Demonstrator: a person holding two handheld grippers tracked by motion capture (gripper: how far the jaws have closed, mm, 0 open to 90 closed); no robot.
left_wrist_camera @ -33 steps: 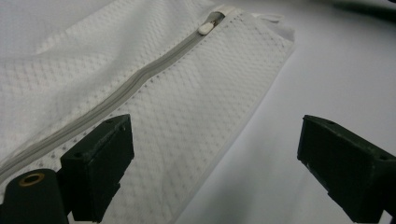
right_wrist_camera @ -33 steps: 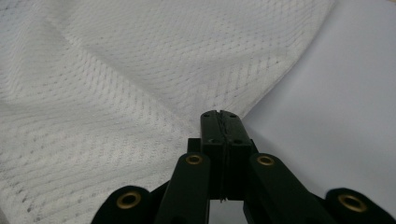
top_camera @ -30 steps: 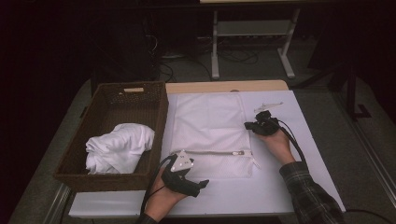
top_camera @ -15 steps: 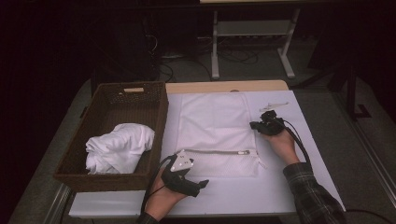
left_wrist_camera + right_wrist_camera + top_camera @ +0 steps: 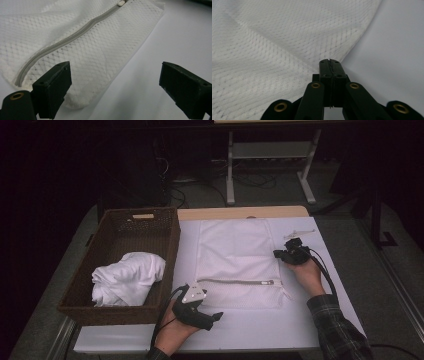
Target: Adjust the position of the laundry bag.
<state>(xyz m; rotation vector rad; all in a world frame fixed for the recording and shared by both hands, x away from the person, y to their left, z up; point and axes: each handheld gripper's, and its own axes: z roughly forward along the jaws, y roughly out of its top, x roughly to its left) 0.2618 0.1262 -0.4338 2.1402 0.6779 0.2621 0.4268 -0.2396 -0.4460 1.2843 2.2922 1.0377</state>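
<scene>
Mesh bag (image 5: 237, 262): flat on the white table (image 5: 300, 330), right of the wicker basket (image 5: 170, 245); long axis runs away from the person, zipper (image 5: 235, 282) crosswise near the near end.
Left gripper (image 5: 212, 316): jaws wide apart, nothing between them, resting by the bag's near left corner.
Right gripper (image 5: 279, 254): jaws pressed together at the bag's right edge; a pinch of mesh cannot be told.
Change: right gripper has shifted slightly rightward; left unmoved.

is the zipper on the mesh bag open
No, in the left gripper view the grey zipper runs closed along the white mesh bag, with its white pull at the far end.
</scene>
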